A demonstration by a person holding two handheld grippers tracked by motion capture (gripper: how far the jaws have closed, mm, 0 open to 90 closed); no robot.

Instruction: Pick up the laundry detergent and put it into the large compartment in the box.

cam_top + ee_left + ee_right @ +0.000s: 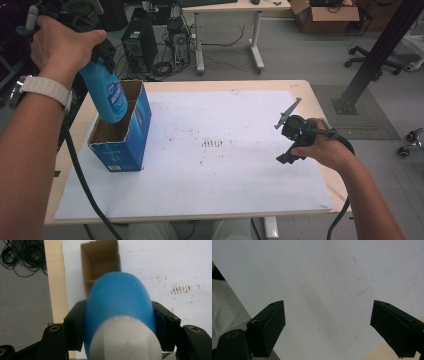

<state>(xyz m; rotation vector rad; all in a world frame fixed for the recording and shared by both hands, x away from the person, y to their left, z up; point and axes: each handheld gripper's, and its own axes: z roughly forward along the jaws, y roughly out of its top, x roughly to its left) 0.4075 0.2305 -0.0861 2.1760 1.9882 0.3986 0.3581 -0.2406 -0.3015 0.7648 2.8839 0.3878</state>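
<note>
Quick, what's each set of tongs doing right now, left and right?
Left tongs: shut on the blue bottle, held over the open blue box.
Right tongs: open, holding nothing, above the white sheet.

The high view looks forward and down from above the person's side of the table point(320, 100), far enough back to take in the whole white sheet point(225, 165), both forearms and the room floor beyond. The left gripper view rides on the left gripper point(120, 322) and looks steeply down along a blue bottle point(118, 302), very close, onto the open box point(100, 262) at the sheet's left edge. The right gripper view sits low and close over the sheet point(317, 277) between the right gripper's point(328, 327) parted jaws, near the table's right near corner. All three views share the white sheet; the high and left gripper views also share the box point(125, 135), the bottle point(107, 95) and the brown marks point(212, 144) at mid-sheet.
</note>
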